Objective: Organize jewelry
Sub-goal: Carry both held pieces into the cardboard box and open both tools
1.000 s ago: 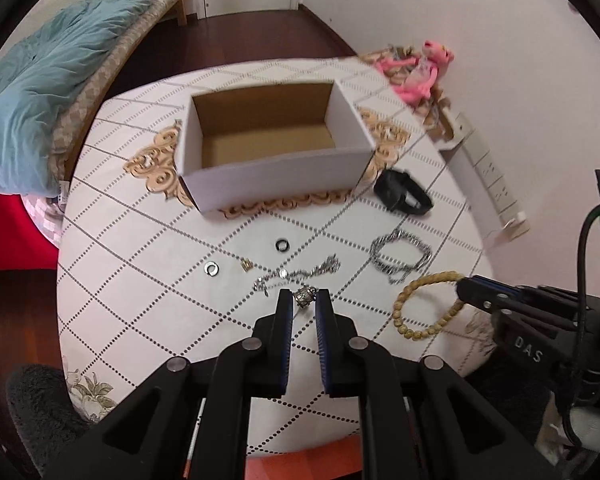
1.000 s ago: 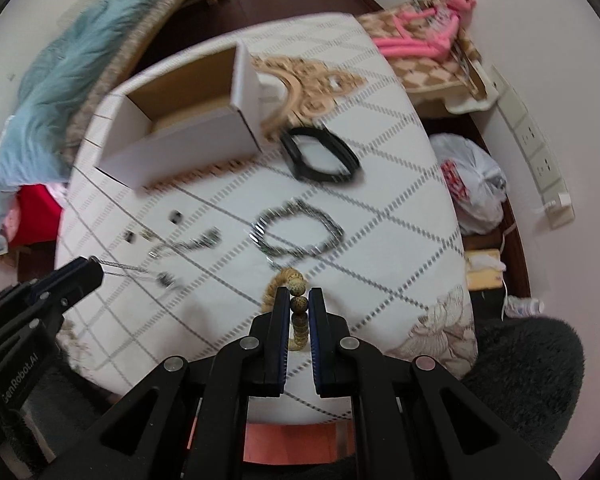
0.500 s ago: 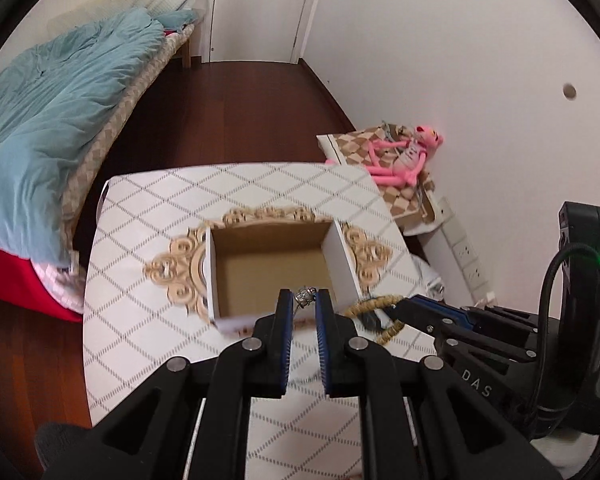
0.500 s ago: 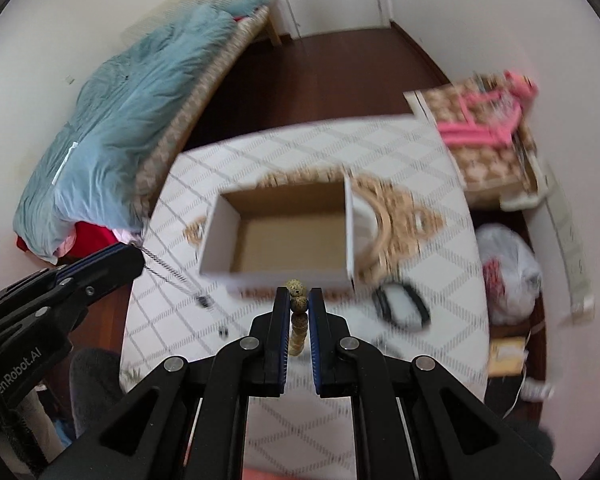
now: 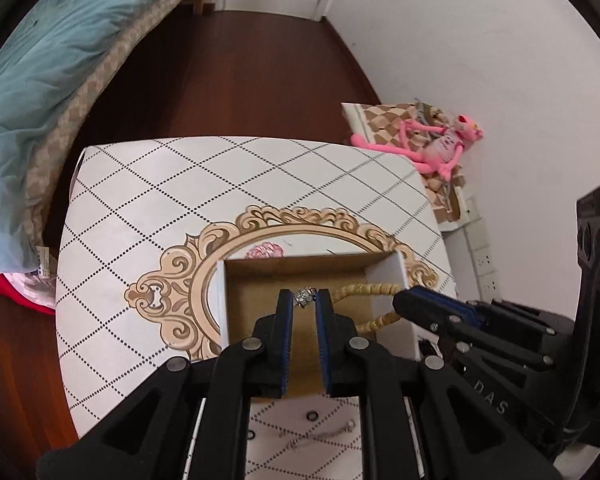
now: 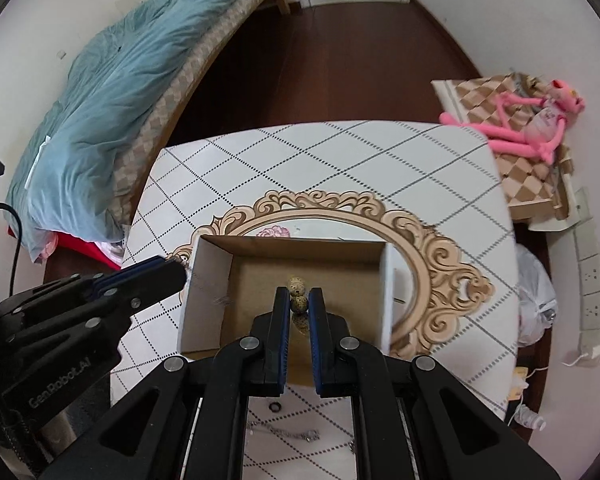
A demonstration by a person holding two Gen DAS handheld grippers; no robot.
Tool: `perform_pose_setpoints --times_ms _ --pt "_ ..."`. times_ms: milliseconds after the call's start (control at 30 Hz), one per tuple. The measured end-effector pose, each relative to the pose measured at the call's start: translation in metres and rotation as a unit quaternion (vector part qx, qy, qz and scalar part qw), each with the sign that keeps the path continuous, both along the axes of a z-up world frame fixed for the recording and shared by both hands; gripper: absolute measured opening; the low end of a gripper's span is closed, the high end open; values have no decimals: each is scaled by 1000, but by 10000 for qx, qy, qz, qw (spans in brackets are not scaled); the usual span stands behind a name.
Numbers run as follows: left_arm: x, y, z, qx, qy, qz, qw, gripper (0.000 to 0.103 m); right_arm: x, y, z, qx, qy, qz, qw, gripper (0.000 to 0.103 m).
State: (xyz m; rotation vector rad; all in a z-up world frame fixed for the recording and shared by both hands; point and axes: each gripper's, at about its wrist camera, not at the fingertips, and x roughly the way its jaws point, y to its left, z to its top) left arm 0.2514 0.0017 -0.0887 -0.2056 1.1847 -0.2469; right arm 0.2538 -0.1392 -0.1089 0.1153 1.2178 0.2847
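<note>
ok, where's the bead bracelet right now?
The bead bracelet is pinched in the right gripper, above the open box. In the left wrist view it hangs over the box's right side, beside the left gripper.

Both views are evenly and brightly lit by soft, diffuse light, with only faint shadows inside the cardboard box (image 6: 296, 276) ahead of each tool. Fisheye distortion bends the surface (image 5: 220, 184) edges and walls, dark vignetting rings each frame, and the beaded bracelet (image 5: 374, 292) beside the left tool's tip looks slightly smeared.

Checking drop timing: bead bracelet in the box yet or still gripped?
Still gripped: right gripper jaws pinch the bead bracelet above the open cardboard box.
</note>
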Motion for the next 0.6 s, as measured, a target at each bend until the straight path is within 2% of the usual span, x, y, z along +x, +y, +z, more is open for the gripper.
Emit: perform_pose_setpoints --times_ms 100,167,200,233,267,300,333,400,467,533,567,600 --pt "10 4 -6 9 153 147 9998 11 13 2 -10 140 230 66 9996 10" --pt "13 5 -10 175 192 247 9994 12 22 0 -22 106 491 73 9987 10" --pt "12 6 -11 276 178 268 9991 18 26 -3 -30 79 669 61 9977 16" --pt "13 6 -12 387 180 293 9987 32 28 -6 -35 12 785 -8 9969 32" --pt "11 7 -13 542 152 335 9979 42 28 -10 -37 -27 795 -54 9968 42" --pt "9 8 -13 665 103 374 9970 64 26 -14 -38 -61 752 -95 9971 56" --pt "8 9 -14 786 66 418 9960 74 24 -17 -38 -103 701 -130 9974 60" --pt "3 13 -15 997 -30 485 9938 74 20 -22 -37 -278 609 -174 9976 61" --pt "-3 15 -19 1210 -36 552 9911 74 14 -24 -36 -550 493 -212 9970 71" --pt "-7 17 -23 1336 -46 583 9893 75 7 -25 -36 -754 414 -243 9960 87" --pt "-10 17 -26 1423 -50 603 9880 78 3 -24 -37 -893 358 -263 9950 89" --pt "-14 16 -29 1528 -68 619 9863 91 -2 -23 -38 -1066 282 -276 9935 91"
